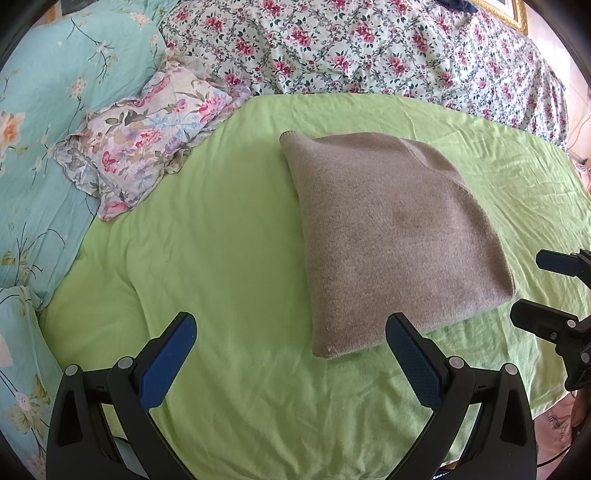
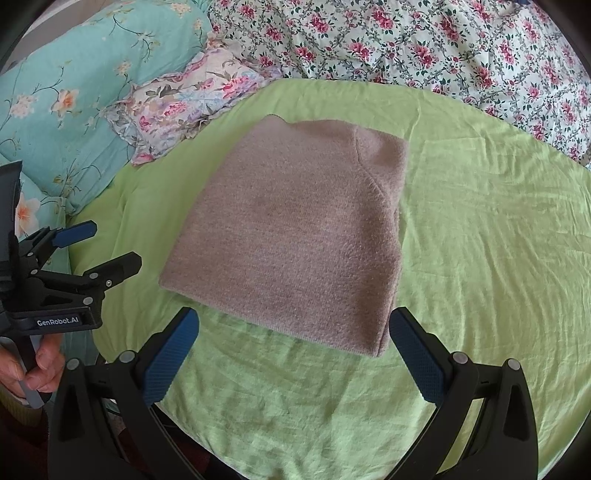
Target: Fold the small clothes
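Note:
A taupe knitted garment [image 1: 391, 232] [image 2: 295, 236] lies folded into a rough rectangle on a light green sheet [image 1: 221, 240] [image 2: 480, 240]. My left gripper [image 1: 291, 325] is open, held above the sheet just in front of the garment's near left corner, with nothing between its blue pads. My right gripper [image 2: 295, 325] is open too, straddling the garment's near edge from above without touching it. The right gripper [image 1: 543, 288] shows at the right edge of the left wrist view. The left gripper [image 2: 107, 247] shows at the left of the right wrist view, held by a hand [image 2: 33, 365].
A small flowered pillow [image 1: 147, 140] [image 2: 188, 103] lies at the sheet's far left corner. Teal flowered bedding [image 1: 44, 110] [image 2: 74, 92] runs along the left. A white quilt with pink flowers [image 1: 369, 48] [image 2: 443, 48] covers the back. A gold picture frame [image 1: 513, 14] stands at the upper right.

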{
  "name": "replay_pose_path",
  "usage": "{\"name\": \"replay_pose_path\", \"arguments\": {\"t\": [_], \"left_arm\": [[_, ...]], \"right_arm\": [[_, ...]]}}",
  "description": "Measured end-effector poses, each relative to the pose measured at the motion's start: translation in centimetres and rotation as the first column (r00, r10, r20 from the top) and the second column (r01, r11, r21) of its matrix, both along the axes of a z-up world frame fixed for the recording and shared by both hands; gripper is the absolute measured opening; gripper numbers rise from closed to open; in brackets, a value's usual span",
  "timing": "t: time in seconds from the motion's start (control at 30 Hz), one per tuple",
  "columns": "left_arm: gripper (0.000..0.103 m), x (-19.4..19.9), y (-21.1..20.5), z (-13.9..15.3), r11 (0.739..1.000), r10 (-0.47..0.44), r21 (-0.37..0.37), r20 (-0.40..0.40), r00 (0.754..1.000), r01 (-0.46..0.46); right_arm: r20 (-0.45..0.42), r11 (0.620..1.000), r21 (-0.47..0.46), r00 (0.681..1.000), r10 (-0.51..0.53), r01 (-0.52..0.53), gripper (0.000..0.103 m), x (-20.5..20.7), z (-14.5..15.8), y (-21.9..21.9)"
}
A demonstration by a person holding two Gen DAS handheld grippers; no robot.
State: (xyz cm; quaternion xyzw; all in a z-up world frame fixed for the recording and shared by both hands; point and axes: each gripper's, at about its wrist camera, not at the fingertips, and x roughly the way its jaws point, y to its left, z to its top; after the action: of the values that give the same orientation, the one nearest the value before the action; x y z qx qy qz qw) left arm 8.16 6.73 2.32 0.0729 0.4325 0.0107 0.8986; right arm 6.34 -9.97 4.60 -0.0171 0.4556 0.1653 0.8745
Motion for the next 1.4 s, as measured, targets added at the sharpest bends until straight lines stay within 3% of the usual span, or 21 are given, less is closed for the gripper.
{"name": "replay_pose_path", "arguments": {"t": [0.93,1.4], "left_arm": [[0.102,-0.2,-0.4,0.3,1.0,0.001,0.009,0.013,1.0,-0.001],[0.102,1.7,-0.7,0.7,0.999,-0.002,0.036,0.043,0.999,0.0]], "right_arm": [[0.011,1.0,0.004,1.0,0.005,-0.005,0.103,0.2,0.4,-0.5],[0.042,0.999,-0.003,0.999,-0.032,0.032,0.103,3.3,0.4,-1.4]]}}
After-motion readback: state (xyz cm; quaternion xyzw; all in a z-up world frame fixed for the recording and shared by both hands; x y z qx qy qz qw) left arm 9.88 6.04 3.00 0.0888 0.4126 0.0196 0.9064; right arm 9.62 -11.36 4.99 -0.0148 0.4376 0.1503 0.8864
